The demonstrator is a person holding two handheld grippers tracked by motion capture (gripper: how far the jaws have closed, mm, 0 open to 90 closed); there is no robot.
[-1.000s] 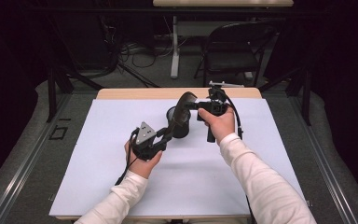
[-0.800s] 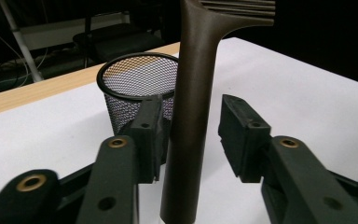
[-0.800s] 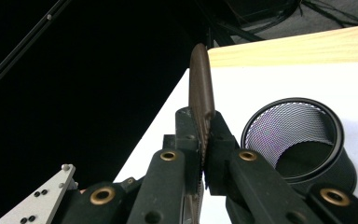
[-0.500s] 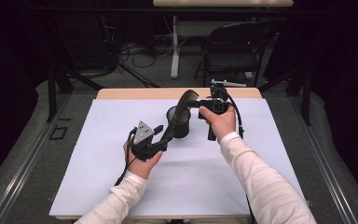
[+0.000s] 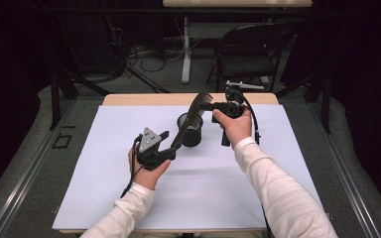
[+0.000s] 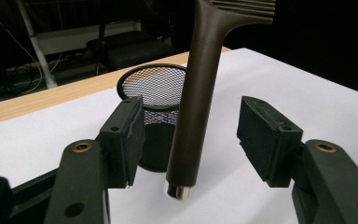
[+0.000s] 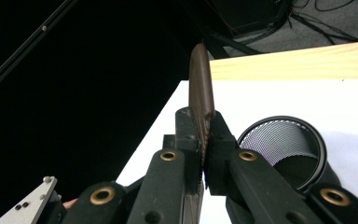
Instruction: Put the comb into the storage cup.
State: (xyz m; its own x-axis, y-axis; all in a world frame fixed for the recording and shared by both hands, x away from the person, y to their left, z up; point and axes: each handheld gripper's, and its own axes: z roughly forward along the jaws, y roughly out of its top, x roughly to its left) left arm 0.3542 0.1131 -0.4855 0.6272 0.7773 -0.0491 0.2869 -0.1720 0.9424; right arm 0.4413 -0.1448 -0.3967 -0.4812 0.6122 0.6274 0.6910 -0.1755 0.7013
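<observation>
High view first: the right gripper (image 5: 213, 105) is clamped on the toothed head of a brown comb (image 5: 191, 119), whose handle slants toward seven o'clock into the left gripper (image 5: 174, 145), above a mesh cup (image 5: 190, 130) on a white sheet (image 5: 99, 163) over a wooden table (image 5: 129, 99), with a folding chair (image 5: 250, 54) and floor cables at twelve o'clock in a dark room. Left gripper view: the jaws have just been opening and stand apart either side of the handle (image 6: 196, 107), pads clear, so I judge the right hand should keep firm while the left backs straight off. Right gripper view: the jaws pinch the comb (image 7: 201, 88), the cup (image 7: 284, 144) lying at four o'clock, so lowering it handle-first looks sensible.
</observation>
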